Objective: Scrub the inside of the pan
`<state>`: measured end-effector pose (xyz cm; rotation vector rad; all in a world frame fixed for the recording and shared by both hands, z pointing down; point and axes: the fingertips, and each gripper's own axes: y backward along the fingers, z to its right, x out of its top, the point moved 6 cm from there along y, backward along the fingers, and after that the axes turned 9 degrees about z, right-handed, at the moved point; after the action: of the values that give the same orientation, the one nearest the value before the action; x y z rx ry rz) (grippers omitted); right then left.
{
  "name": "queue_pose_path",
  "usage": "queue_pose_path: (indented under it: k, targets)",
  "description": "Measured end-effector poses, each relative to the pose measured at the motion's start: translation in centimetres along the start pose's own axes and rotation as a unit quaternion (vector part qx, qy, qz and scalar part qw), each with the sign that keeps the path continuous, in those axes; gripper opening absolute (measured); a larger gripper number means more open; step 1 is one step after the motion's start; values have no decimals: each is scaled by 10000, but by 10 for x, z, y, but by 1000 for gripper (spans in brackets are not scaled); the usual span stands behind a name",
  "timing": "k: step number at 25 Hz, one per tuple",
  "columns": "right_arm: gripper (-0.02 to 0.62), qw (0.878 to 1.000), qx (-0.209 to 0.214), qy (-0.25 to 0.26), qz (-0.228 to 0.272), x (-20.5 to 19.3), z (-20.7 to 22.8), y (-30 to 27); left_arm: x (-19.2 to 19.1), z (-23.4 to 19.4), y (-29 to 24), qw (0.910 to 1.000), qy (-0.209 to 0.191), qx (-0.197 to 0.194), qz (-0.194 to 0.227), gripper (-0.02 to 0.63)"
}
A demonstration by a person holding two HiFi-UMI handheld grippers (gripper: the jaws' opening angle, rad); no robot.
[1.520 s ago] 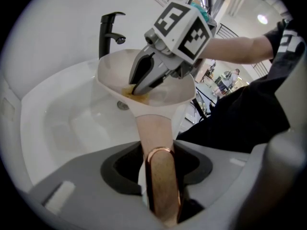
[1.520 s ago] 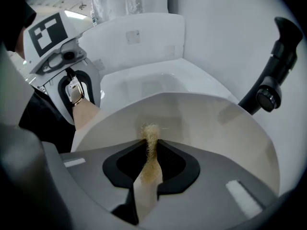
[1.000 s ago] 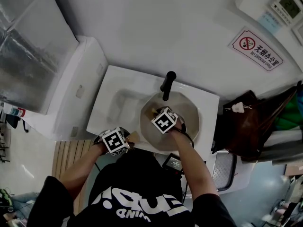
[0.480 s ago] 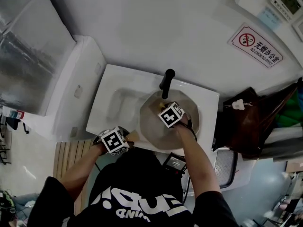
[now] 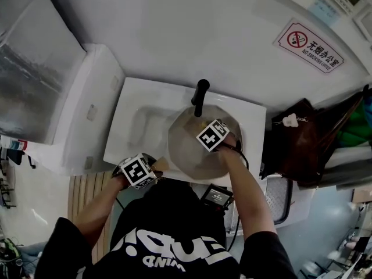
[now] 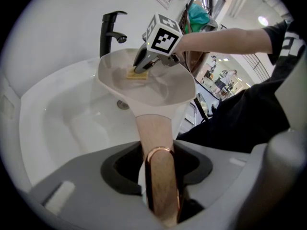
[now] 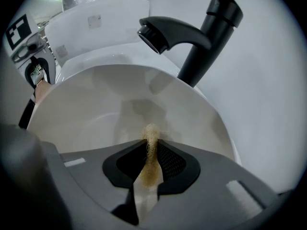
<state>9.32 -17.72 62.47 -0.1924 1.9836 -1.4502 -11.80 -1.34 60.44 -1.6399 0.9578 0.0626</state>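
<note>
A cream pan [image 5: 187, 153] with a wooden handle [image 6: 154, 137] is held over the white sink [image 5: 137, 127]. My left gripper [image 6: 161, 177] is shut on that handle near its copper ring and keeps the pan tilted. My right gripper [image 5: 203, 128] reaches down into the pan near the faucet side, shut on a yellow scrub pad [image 7: 150, 153]. The pad's edge pokes out past the jaws against the pan's inner surface [image 7: 96, 114]. From the left gripper view the pad [image 6: 136, 74] lies flat on the pan floor under the right gripper [image 6: 144, 67].
A black faucet [image 5: 200, 96] rises just behind the pan, its spout [image 7: 165, 35] overhanging the rim. A white appliance [image 5: 87, 106] stands left of the sink and a brown bag [image 5: 296, 144] to the right. A small black device [image 5: 216, 196] sits at the counter's near edge.
My right gripper slid the scrub pad across the pan floor, from the middle toward the right and the faucet side. The left gripper and the pan stayed put.
</note>
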Motion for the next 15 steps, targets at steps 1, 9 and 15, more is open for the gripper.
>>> queue_pose_path:
  k: [1,9,15]
  targets:
    - [72,10000,-37,46,-56,-3,2,1,0,0,0,10000,4,-1,0,172]
    - [71,9981,-213,325,-479,-27,10,14,1,1,-1,10000,6,-23,3,172]
    - [71,9949,-97,528,-849,-37,4,19,1,1,-2,10000,-6,4,-1,170]
